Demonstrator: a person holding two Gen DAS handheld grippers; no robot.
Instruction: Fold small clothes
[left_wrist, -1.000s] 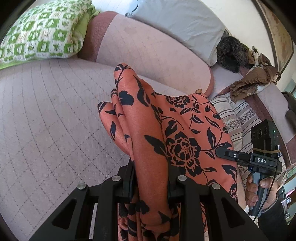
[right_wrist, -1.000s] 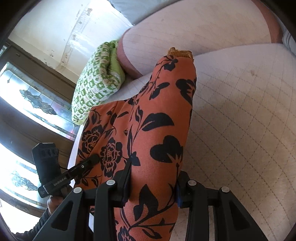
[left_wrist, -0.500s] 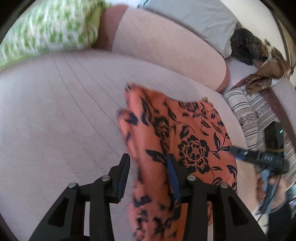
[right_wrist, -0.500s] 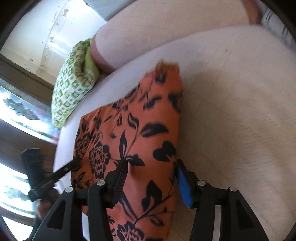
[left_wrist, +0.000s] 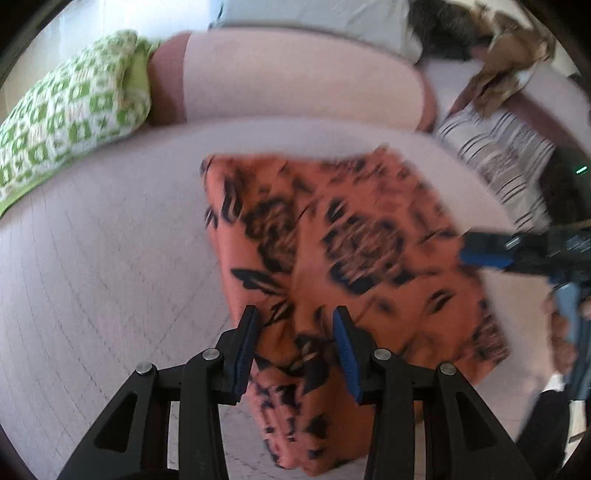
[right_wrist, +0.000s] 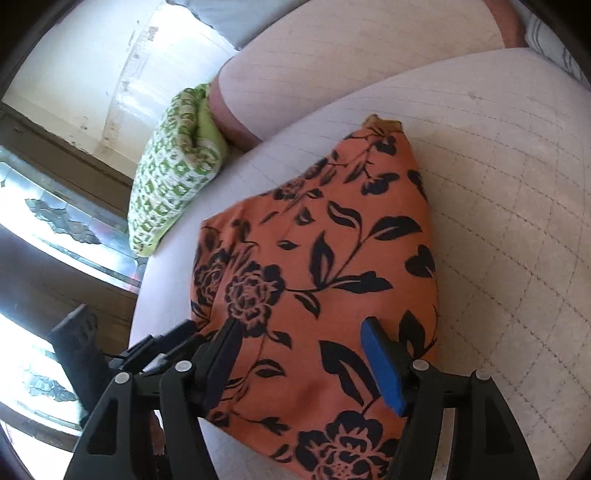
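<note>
An orange garment with a black flower print (left_wrist: 343, 243) lies folded flat on the pale quilted sofa seat (left_wrist: 92, 258); it also shows in the right wrist view (right_wrist: 332, 266). My left gripper (left_wrist: 295, 332) is open, just above the garment's near edge, holding nothing. My right gripper (right_wrist: 301, 343) is open wide above the garment's other near edge, also empty. The right gripper (left_wrist: 517, 251) shows blurred at the right of the left wrist view. The left gripper (right_wrist: 162, 350) shows at the lower left of the right wrist view.
A green and white patterned cushion (left_wrist: 70, 110) lies against the sofa backrest (left_wrist: 295, 77) at the left. A striped cloth (left_wrist: 502, 155) and a brown crumpled cloth (left_wrist: 506, 55) lie at the right. A window (right_wrist: 44, 221) is beyond the sofa's edge.
Both grippers were shut on the lifted garment; they have opened and let it go. The garment has dropped flat onto the seat and both grippers have drawn back.
</note>
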